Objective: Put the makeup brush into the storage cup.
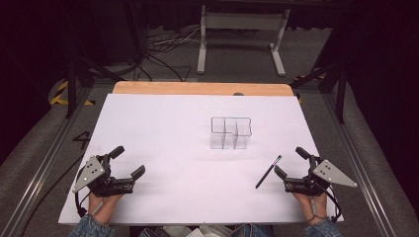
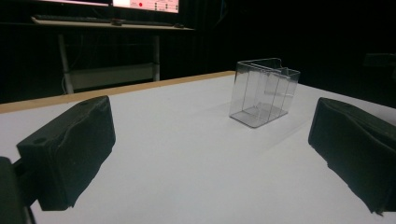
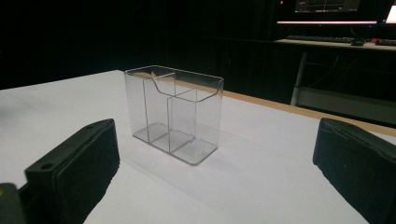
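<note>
While both grippers rest low at the near edge of the white table (image 1: 163,123), the left gripper (image 1: 127,162) and right gripper (image 1: 291,161) stand wide open, holding nothing. A pen (image 1: 268,172) lies just beside the right gripper. The clear organiser (image 1: 230,132) stands upright mid-table, well apart from both. No readable writing shows on either.

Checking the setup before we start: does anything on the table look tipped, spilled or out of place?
Nothing stands out. The clear organizer stands upright and empty near the table's middle. The pen lies flat and loose beside the right gripper. The left gripper is open too, with nothing between its jaws.
</note>
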Demonstrator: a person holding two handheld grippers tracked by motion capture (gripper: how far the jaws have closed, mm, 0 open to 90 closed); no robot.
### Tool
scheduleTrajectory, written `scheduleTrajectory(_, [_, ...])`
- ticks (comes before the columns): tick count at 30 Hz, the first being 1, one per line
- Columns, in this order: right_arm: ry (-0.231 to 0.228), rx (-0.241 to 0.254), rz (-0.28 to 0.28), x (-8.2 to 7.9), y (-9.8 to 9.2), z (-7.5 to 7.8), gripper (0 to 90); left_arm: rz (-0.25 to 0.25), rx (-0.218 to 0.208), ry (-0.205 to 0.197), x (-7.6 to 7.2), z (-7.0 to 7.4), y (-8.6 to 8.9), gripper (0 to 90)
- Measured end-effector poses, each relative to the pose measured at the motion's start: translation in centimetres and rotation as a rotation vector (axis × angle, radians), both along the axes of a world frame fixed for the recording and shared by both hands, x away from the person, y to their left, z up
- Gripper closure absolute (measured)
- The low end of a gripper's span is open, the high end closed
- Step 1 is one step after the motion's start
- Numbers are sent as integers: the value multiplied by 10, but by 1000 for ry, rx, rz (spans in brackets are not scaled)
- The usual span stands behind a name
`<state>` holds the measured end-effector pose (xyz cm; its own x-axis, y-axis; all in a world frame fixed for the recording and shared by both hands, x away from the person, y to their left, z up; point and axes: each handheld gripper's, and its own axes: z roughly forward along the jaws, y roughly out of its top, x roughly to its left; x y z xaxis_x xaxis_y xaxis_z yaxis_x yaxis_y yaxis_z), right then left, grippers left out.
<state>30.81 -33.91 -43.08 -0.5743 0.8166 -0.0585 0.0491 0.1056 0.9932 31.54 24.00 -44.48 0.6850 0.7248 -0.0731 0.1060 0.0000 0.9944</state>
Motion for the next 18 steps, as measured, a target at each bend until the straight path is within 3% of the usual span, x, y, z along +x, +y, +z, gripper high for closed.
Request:
scheduleTrajectory(8, [-13, -1, 9, -2, 0, 2, 2, 24, -29, -2, 1, 6, 3, 6])
scheduleTrajectory(18, [-15, 3, -11, -6, -4, 3, 1, 16, 14, -8, 3, 7, 1, 6])
